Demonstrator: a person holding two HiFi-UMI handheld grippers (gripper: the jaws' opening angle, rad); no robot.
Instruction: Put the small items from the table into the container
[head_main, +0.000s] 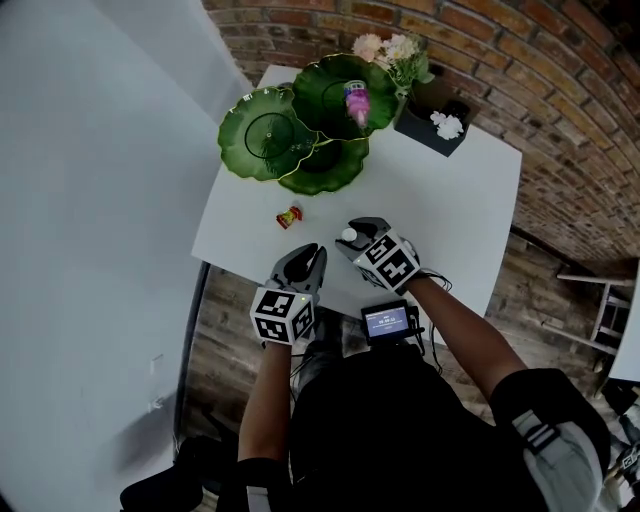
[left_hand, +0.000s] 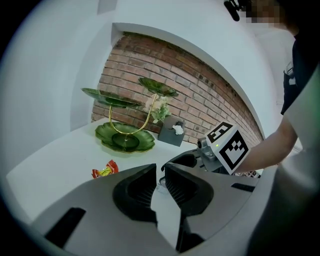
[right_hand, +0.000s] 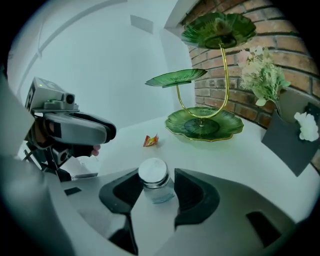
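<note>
A small white-lidded jar (right_hand: 152, 172) stands upright between the wide-open jaws of the right gripper (right_hand: 156, 189) (pads not squeezing it); the left gripper (left_hand: 159, 182) is narrow and empty.

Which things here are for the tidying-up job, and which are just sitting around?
For the job: small jar, red-yellow packet, green leaf stand, pink item already on it.
Just lying about: flowers, black tissue box.
</note>
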